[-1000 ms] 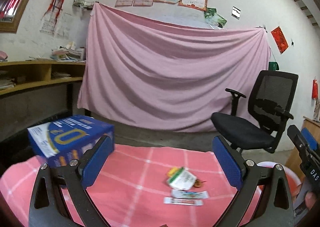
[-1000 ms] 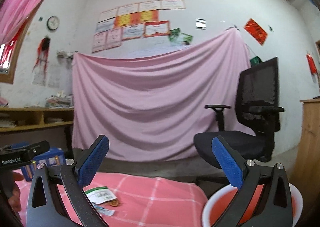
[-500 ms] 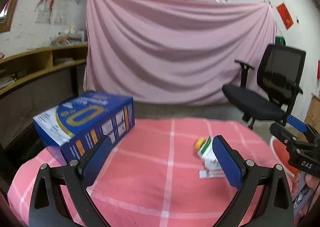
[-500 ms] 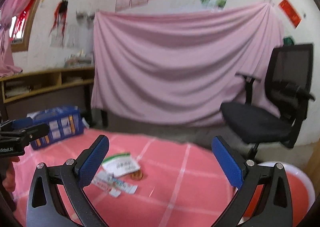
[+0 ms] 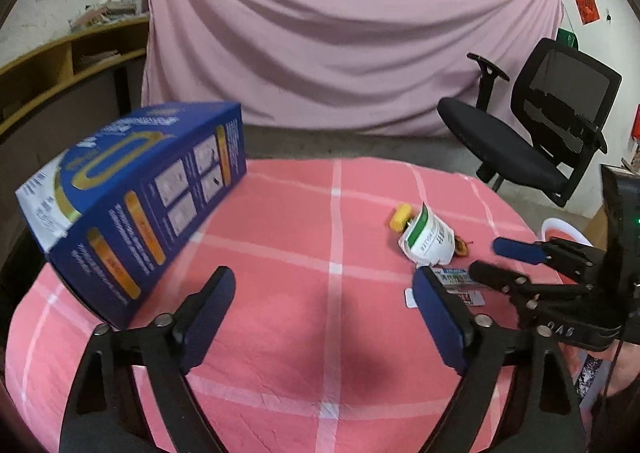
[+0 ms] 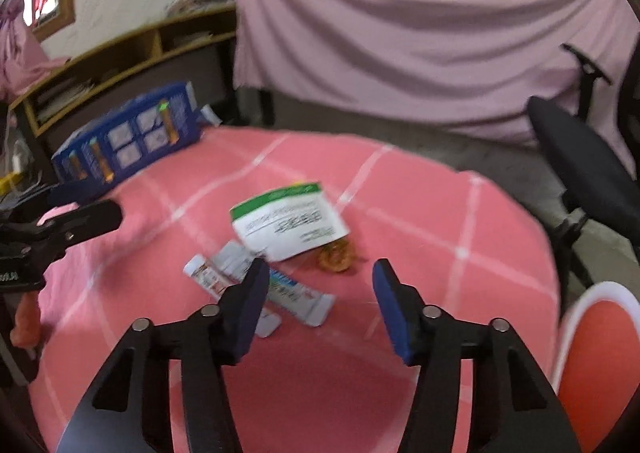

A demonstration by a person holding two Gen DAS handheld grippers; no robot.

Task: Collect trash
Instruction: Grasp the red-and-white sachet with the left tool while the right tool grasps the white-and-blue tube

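Trash lies on the pink checked tablecloth (image 5: 280, 237): a white and green wrapper (image 5: 427, 241) (image 6: 289, 226), a yellow bit (image 5: 401, 216), a brown scrap (image 6: 335, 259) and flat sachets (image 6: 294, 293) (image 5: 456, 278). My left gripper (image 5: 324, 317) is open and empty over the cloth, left of the trash. My right gripper (image 6: 316, 303) is open and empty just above the sachets; it shows in the left wrist view (image 5: 496, 261) beside the wrapper.
A big blue box (image 5: 132, 209) (image 6: 128, 137) stands at the table's left. A white-rimmed red bin (image 6: 596, 365) sits off the table's right edge. A black office chair (image 5: 532, 133) and a pink drape (image 5: 340, 33) stand behind.
Both grippers have tilted down and moved forward over the table. The right gripper has closed in on the trash pile and its jaws have narrowed somewhat.
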